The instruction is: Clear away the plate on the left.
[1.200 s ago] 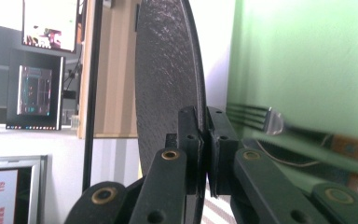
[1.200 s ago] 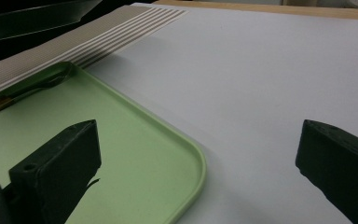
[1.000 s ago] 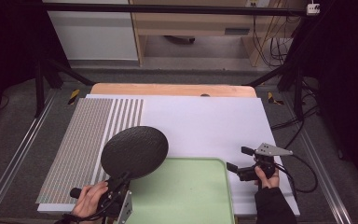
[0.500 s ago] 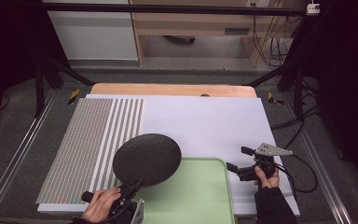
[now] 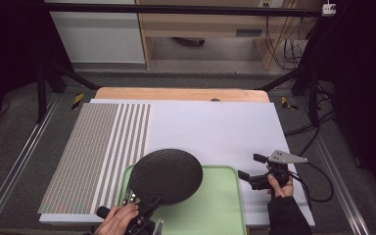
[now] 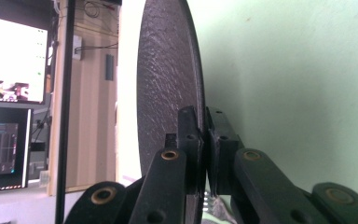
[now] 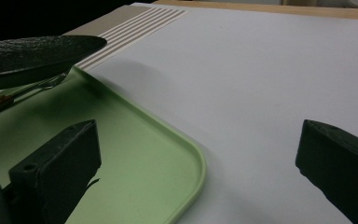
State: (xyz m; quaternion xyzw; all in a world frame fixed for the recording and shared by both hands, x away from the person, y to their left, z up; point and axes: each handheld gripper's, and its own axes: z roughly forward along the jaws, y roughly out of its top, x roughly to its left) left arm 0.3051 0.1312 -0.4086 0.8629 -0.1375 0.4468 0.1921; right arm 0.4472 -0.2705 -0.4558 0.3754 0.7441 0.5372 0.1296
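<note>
A black round plate (image 5: 166,175) hangs nearly level over the left part of a green tray (image 5: 220,210). My left gripper (image 5: 149,203) is shut on the plate's near rim. In the left gripper view the two pads (image 6: 204,116) pinch the edge of the plate (image 6: 168,84), with the tray (image 6: 298,93) behind it. A fork (image 7: 44,85) lies on the tray (image 7: 135,154) under the plate (image 7: 32,56). At the tray's right edge my right gripper (image 5: 249,167) rests open over the white mat, and nothing sits between its jaws (image 7: 199,130).
A white mat (image 5: 215,127) covers the table, with a striped sheet (image 5: 103,147) on its left. A wooden board edge (image 5: 176,94) runs along the far side. Cables trail off to the right. Monitors (image 6: 14,60) glow in the left gripper view.
My left gripper has carried the black plate to the right, from over the striped sheet's edge to above the tray. The right gripper has stayed in place.
</note>
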